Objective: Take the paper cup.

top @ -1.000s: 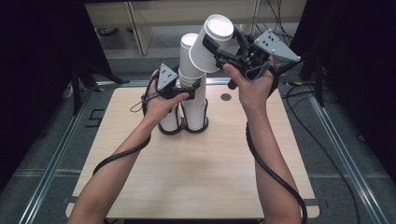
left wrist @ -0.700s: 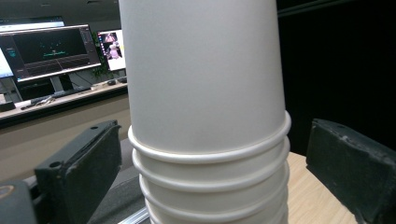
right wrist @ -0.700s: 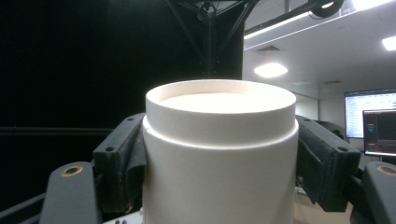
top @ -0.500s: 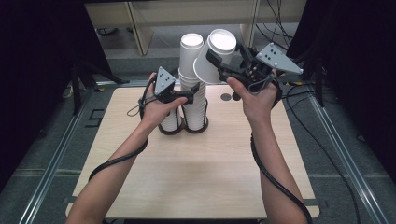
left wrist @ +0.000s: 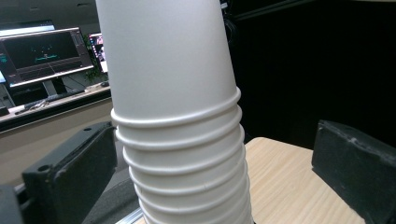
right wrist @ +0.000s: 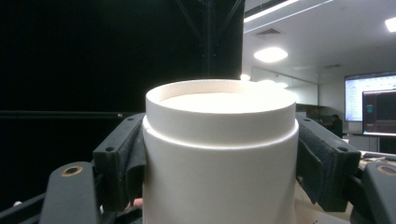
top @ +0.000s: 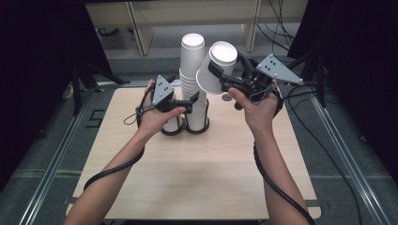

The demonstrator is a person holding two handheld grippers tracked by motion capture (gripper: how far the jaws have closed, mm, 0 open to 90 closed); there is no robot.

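High view: the right hand-held gripper [top: 217, 71] lifts one white cup [top: 215, 68] beside the tall stack [top: 191, 79], and the left hand-held gripper [top: 193, 104] stands spread at the stack.

The cup is pinched between the right jaws, held tilted in the air well above the bench [top: 197, 168], its side just beside the top of the stack; in the right gripper view both pads press on the cup's wall [right wrist: 219, 177]. The stack stands upright near the far edge of the bench, with a shorter stack [top: 172, 125] touching it on its left. In the left gripper view the left jaws have just been opening and now stand wide, one on each side of the stack [left wrist: 182, 130], with a clear gap to it on both sides.
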